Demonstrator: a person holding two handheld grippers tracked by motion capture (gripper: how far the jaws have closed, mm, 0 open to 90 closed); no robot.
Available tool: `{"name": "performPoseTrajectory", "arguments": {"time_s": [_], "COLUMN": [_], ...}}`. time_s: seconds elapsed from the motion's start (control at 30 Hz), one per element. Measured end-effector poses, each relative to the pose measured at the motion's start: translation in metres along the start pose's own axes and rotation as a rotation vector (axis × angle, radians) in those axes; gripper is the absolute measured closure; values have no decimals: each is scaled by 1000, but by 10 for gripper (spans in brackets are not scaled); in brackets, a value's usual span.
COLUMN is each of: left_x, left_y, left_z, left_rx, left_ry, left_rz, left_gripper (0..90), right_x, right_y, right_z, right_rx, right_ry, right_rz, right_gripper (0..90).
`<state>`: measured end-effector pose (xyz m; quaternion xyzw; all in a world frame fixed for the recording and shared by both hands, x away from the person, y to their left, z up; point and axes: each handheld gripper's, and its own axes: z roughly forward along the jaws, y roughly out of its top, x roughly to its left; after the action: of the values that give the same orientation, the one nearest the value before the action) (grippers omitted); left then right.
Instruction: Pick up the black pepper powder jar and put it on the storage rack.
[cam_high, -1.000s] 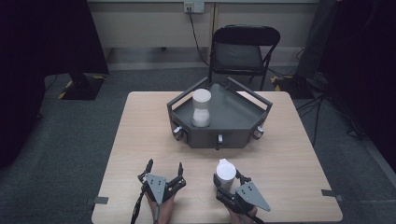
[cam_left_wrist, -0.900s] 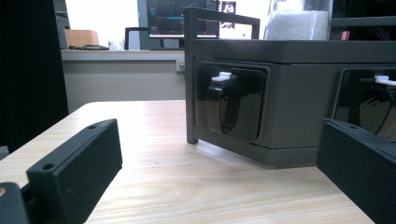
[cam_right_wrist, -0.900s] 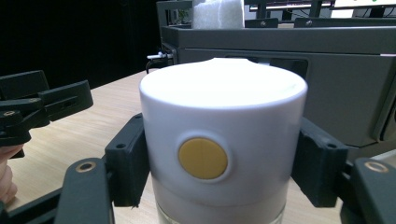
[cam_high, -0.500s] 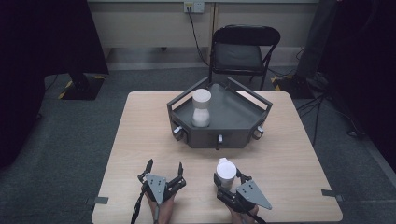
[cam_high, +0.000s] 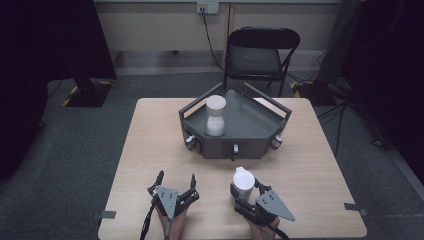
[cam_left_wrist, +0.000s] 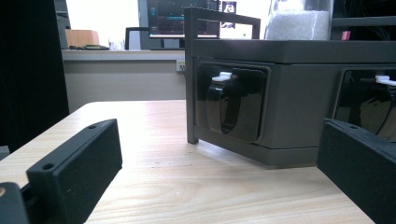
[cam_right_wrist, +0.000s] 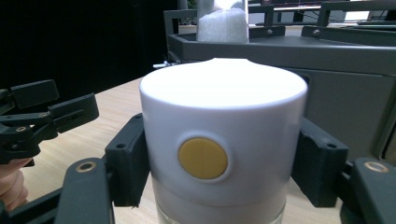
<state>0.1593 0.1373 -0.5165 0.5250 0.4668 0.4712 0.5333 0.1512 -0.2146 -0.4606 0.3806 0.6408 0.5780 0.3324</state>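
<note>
My right gripper (cam_high: 243, 189) is shut on a white canister (cam_high: 243, 183) with a round yellow button on its side (cam_right_wrist: 203, 157); its black jaws press the canister from both sides near the table's front edge. My left gripper (cam_high: 176, 181) rests open on the wood at the front left, nothing between its jaws (cam_left_wrist: 219, 186). A dark grey hexagonal tray (cam_high: 260, 142) stands at the table's far middle. Inside it, toward its left, a second white canister (cam_high: 215, 116) stands upright.
The tray's front wall carries small white-tipped latches (cam_high: 233, 148) and dark recessed windows (cam_left_wrist: 231, 105). A black folding chair (cam_high: 260, 57) stands behind the table. Bare wood lies between the grippers and the tray (cam_high: 150, 145).
</note>
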Motion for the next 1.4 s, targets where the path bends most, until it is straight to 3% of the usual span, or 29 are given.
{"name": "performPoseTrajectory", "arguments": {"time_s": [0.67, 1.27, 1.4], "left_x": [0, 0, 0], "left_y": [0, 0, 0], "left_z": [0, 0, 0], "left_rx": [0, 0, 0], "left_ry": [0, -1, -1], "left_rz": [0, 0, 0], "left_gripper": [1, 1, 0], "right_x": [-25, -56, -64], "right_y": [25, 72, 77], "right_z": [7, 30, 35], "right_rx": [-6, -3, -8], "right_ry": [55, 99, 109], "right_rz": [1, -29, -5], "right_gripper": [298, 298, 298]}}
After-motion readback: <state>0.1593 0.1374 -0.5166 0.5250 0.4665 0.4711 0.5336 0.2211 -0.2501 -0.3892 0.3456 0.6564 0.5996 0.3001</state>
